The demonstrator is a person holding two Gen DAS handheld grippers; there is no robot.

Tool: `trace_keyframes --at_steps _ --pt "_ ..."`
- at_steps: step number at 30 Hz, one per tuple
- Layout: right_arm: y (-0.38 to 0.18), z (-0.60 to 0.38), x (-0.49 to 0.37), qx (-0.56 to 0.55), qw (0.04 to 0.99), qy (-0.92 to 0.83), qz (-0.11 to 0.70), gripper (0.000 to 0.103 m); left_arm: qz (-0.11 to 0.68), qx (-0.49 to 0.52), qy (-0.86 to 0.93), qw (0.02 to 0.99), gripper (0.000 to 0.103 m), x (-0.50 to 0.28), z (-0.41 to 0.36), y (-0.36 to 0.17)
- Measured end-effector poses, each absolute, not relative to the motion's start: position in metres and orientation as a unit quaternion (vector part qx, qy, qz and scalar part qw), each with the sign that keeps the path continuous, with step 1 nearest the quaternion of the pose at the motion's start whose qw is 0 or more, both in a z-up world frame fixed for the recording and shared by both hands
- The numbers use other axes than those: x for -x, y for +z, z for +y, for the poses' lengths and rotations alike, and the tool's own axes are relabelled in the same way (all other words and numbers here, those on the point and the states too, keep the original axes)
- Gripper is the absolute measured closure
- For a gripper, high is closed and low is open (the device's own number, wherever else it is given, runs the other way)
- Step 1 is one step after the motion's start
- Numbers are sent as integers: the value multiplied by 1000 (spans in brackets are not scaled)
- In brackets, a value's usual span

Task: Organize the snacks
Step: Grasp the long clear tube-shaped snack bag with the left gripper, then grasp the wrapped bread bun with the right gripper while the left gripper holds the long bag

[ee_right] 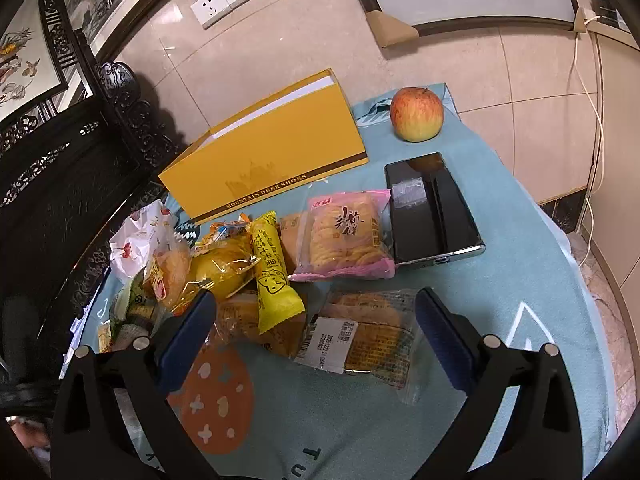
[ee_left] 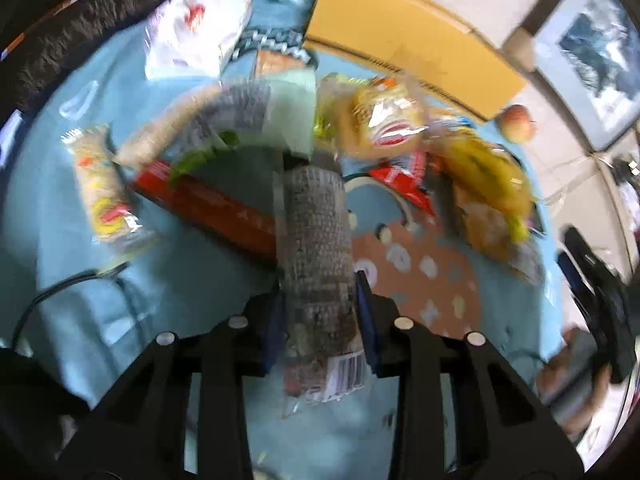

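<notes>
L gripper (ee_left: 320, 316) is pinching a grey snack pack (ee_left: 318, 248) upright at frame center, its blue pads pressing both sides, w/ other snacks lying behind it, while R gripper (ee_right: 316, 336) is hanging spread wide over a clear-wrapped cracker pack (ee_right: 368, 336) at lower center on the blue cloth (ee_right: 520, 264).

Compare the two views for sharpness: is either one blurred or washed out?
Left wrist view: motion-smeared throughout, snack pile streaked, though the gripped packet stays readable. Right wrist view: sharp, yellow box lettering legible, glare on the phone; fisheye bending in both.
</notes>
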State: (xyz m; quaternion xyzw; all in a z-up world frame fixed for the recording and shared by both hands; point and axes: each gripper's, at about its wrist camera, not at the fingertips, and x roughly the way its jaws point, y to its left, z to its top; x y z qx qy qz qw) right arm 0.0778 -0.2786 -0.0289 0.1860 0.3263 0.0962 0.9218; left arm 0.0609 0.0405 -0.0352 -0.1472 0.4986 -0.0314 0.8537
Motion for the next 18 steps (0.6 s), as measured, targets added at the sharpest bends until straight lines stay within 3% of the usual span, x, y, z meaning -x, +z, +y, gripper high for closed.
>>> trace_keyframes --at_steps 3,5,10,11,14,18 --pt "-30 -278 -79 -184 922 92 328 3 467 139 -60 872 74 -38 44 -10" --pt "-30 -280 -79 -189 922 92 326 3 453 139 -71 878 82 -31 48 0" --pt "-34 -293 -81 -224 913 87 331 3 466 138 -62 872 81 -35 54 -10" --pt "-35 -294 -81 -226 913 82 330 3 474 138 -61 867 78 -39 53 -16" --pt "-36 -295 -81 -225 914 73 329 3 484 123 -53 865 54 -48 45 -29" --pt "-39 -292 -83 -223 911 78 339 3 506 123 -57 852 54 -63 37 -49"
